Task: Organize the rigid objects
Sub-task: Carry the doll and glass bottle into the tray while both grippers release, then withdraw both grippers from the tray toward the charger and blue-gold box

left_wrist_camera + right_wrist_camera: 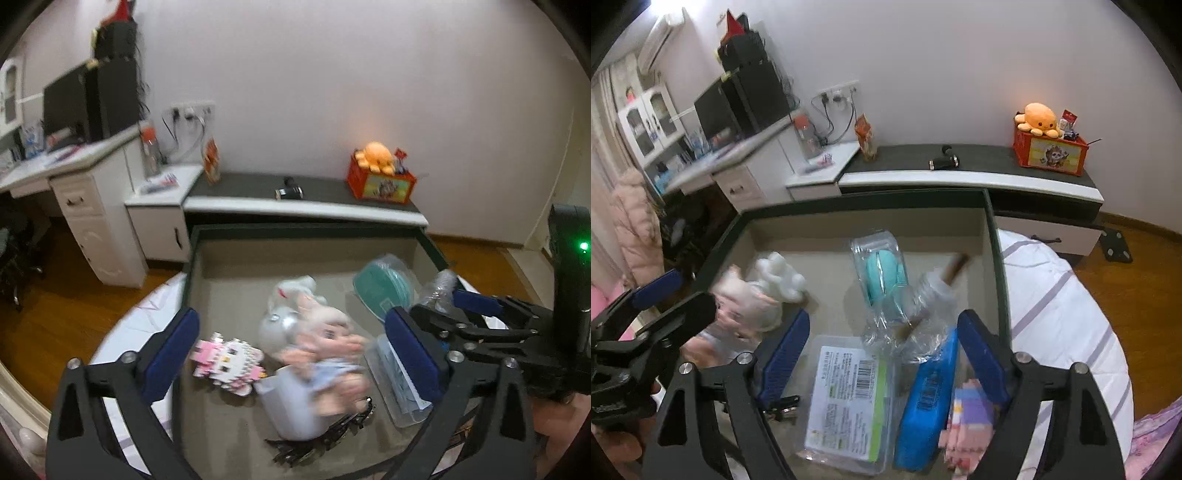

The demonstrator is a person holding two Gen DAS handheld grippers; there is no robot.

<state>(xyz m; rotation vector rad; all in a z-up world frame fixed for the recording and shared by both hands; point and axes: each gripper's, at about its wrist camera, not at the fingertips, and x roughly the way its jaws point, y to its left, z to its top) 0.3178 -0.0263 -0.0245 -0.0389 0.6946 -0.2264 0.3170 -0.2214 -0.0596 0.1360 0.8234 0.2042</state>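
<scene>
Grey felt lines the dark-rimmed open tray (991, 236) where the clutter sits. Both grippers hover over it with fingers spread wide and nothing between them — the left gripper (295, 354) above the pink-and-white block-built cat figure (227, 363) and a blurred doll in a pale cup (317, 365), the right gripper (882, 354) above the clear lidded plastic box with a barcode label (849, 398) and the blue rectangular case (929, 402).

My judgement: choose one hard piece, drop straight down, and close across its narrow sides — not across the crinkly wrapping.

Counted: one block cat, one clear box, one blue case, one teal disc in clear packaging (882, 273).
</scene>
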